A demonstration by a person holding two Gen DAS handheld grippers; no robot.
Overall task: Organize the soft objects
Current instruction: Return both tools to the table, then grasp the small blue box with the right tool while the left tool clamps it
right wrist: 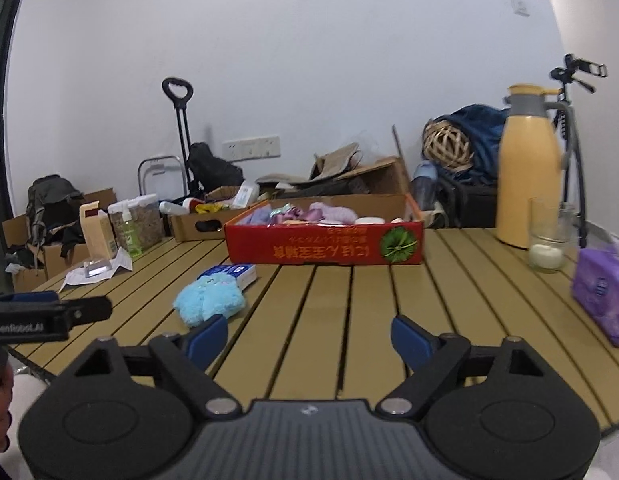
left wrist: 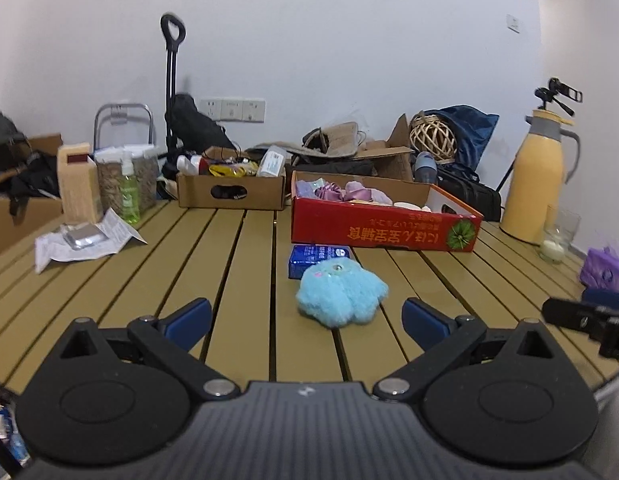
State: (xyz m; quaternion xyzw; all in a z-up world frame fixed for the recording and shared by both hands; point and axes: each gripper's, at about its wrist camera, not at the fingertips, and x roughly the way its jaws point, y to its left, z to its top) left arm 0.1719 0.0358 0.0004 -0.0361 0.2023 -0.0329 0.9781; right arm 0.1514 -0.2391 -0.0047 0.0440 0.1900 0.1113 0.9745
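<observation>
My left gripper [left wrist: 306,316] has its jaws wide apart and empty; the blue plush toy [left wrist: 341,295] lies on the table [left wrist: 169,272] just ahead, before the red box [left wrist: 383,224]. I should straddle it, squeeze gently, lift clear

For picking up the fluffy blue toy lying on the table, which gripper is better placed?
Left. The blue plush toy lies just ahead of the open left gripper, nearly between its fingers. From the open right gripper it sits off to the left, beyond the left finger.
</observation>
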